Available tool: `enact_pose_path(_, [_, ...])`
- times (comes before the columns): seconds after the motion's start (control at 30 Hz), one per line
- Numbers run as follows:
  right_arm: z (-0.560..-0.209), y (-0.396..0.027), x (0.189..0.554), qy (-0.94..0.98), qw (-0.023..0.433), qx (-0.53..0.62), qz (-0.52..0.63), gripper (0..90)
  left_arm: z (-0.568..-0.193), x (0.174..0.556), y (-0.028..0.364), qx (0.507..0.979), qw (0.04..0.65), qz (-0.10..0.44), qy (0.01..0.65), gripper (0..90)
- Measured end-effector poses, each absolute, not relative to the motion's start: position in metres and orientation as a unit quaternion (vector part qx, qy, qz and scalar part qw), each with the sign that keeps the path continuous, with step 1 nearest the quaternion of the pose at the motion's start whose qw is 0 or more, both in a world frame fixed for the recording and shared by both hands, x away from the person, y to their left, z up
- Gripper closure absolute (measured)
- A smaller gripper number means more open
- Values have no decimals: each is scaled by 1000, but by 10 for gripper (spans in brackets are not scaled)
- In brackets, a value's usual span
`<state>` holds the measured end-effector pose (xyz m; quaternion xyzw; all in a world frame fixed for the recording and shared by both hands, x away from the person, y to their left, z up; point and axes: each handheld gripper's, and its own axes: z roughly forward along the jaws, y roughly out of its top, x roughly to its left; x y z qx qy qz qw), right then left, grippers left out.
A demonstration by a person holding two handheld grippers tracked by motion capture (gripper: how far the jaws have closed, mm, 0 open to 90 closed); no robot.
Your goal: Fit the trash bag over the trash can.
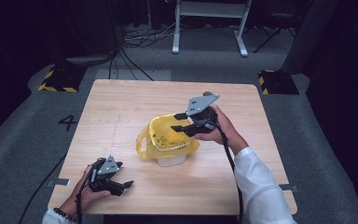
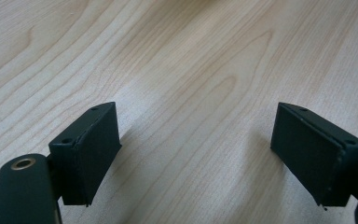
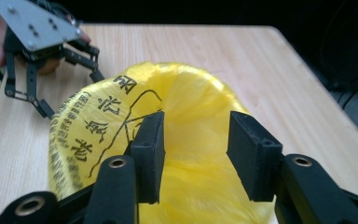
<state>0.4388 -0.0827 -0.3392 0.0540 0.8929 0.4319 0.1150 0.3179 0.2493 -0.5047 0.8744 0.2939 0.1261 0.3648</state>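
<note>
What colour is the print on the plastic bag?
Black print on the yellow plastic bag; it shows best in the right gripper view.

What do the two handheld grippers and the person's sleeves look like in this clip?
Both the left gripper and right gripper are black with two flat block-shaped jaws, a grey three-cornered plate on top and a trailing black cable. The person wears white sleeves and a dark beaded bracelet.

A yellow bag (image 1: 168,135) printed with black signs and lines is seen over a white bin (image 1: 171,161). The table (image 1: 135,102) is of pale wood with a wavy grain. Both grippers are black with grey plates. The floor (image 1: 23,140) is grey, with a black number painted on it.
</note>
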Motion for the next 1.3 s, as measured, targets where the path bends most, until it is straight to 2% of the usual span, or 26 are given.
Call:
enact_pose_path(0.23, [-344,-59,435,920,114,49,372,592,-505,320,250,875,366,122,293,151])
enact_pose_path(0.4, [-359,-42,435,951,108,95,273,586,-505,322,249,876,367,122,289,149])
enact_pose_path(0.47, [-359,-42,435,949,111,111,272,585,-505,323,249,876,367,121,289,148])
enact_pose_path(0.53, [-358,-43,437,950,114,139,254,544,-505,327,247,876,365,122,290,148])
enact_pose_path(0.7, [-360,-44,439,954,83,166,235,483,-505,333,245,877,367,119,288,148])
enact_pose_path(1.03, [-361,-45,439,944,96,212,235,331,-505,332,246,876,366,122,288,150])
enact_pose_path(1.3, [-356,-52,433,936,112,182,279,296,-505,331,247,877,368,119,285,149])
